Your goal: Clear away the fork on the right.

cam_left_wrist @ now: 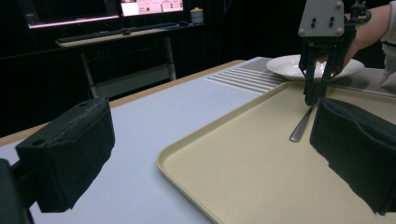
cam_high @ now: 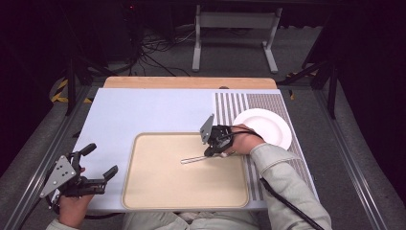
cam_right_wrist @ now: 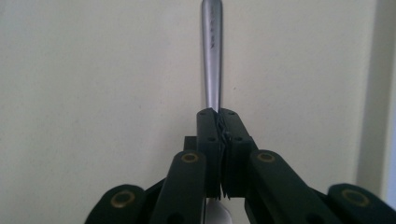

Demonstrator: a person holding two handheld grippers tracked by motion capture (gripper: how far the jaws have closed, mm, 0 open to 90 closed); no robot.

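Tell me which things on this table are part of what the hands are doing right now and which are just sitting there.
In use:
- metal utensil, clamped by its handle
- right gripper, jaws shut on it
- beige tray, beneath the utensil

Lying about:
- white plate, on the striped mat
- left gripper, jaws open, beside the tray

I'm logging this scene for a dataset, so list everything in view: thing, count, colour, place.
tray: one, beige, near middle of the table.
utensil: one, silver metal, on the tray, one end between the right gripper's jaws.
plate: one, white, right of the tray on the striped mat.
striped mat: one, grey and white, table's right side.
table cover: one, pale blue.
monitors: two, lit, on a far desk.
left gripper: one, black, open, left of the tray.
right gripper: one, black, shut on the utensil.
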